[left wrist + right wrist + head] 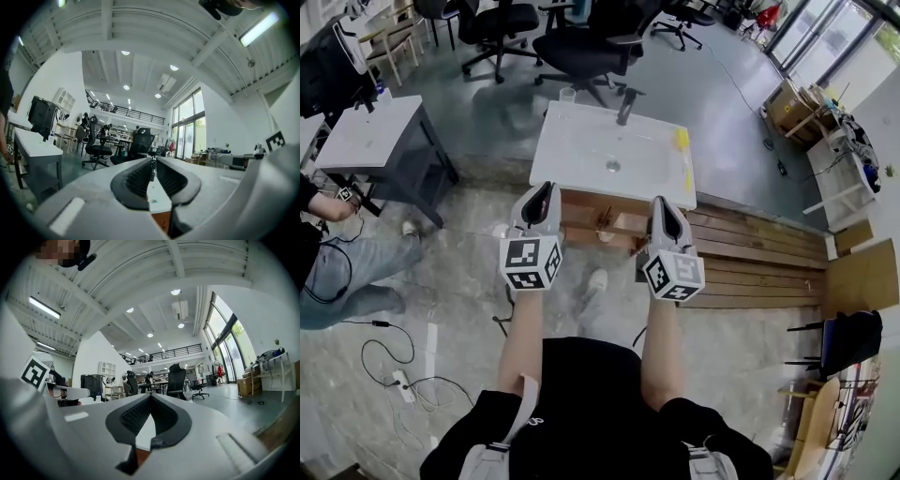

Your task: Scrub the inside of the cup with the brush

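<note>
Grey concrete flooring and black office chairs point(581, 42) are being seen around a white basin top point(581, 141), which is being carried on a wooden frame point(605, 223) some way ahead of the person. Both grippers are being held level and side by side, short of it. The left gripper point(546, 193) is being kept with its jaws drawn together on nothing, only a thin slit being left between the ribbed pads point(136, 178), and the right gripper point(662, 202) is being kept fully closed and likewise empty. The cup point(568, 95) is being left upright at the basin top's far left edge, apart from a dark upright item point(625, 108) at the far edge, which may be the brush or a tap, and from a yellow item point(682, 139) near the right edge. Nothing is being gripped, so the scrubbing is judged not begun. Trouble is being risked mainly at the pick-up: the cup could be knocked over the edge by jaws brought in unopened, or crushed by a hard squeeze. It is being shown as small, clear and seemingly light.
</note>
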